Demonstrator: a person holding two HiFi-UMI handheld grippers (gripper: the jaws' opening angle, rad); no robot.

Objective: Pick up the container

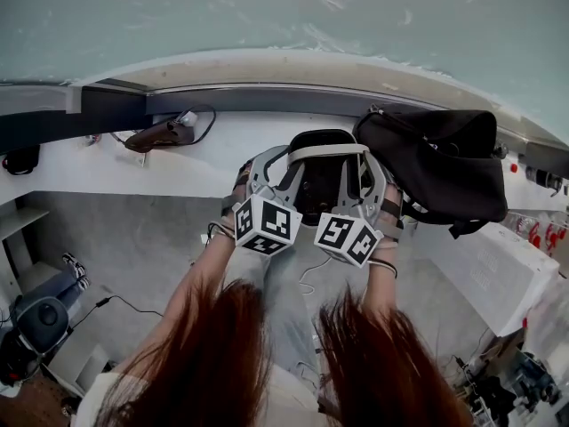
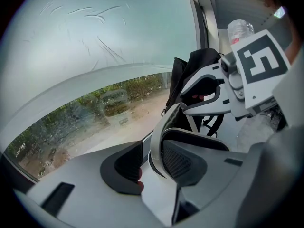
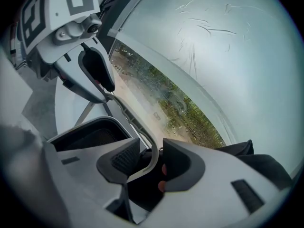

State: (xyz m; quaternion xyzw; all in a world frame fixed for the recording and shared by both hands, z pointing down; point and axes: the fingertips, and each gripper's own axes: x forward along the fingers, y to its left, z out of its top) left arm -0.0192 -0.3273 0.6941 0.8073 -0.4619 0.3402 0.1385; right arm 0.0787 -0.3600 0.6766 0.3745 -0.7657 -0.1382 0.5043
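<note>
**A:** What filled the scene?

**B:** A wide window ran across the top, with a white ledge under it. A black bag lay on the ledge at the right.

**A:** And the container?

**B:** The container, black with a white rim, sat on the ledge just left of the bag and looked to be resting there, not lifted.

**A:** How were the grippers placed?

**B:** The left gripper was at its left side and the right gripper at its right. In the left gripper view the rim stood between spread jaws. The right gripper view showed the same, with the rim between parted pads and a gap on one side.

**A:** So how far along was it?

**B:** I'd judge the reach and line-up were done. Neither gripper was clamped, so closing on the rim and raising the container were left.
</note>
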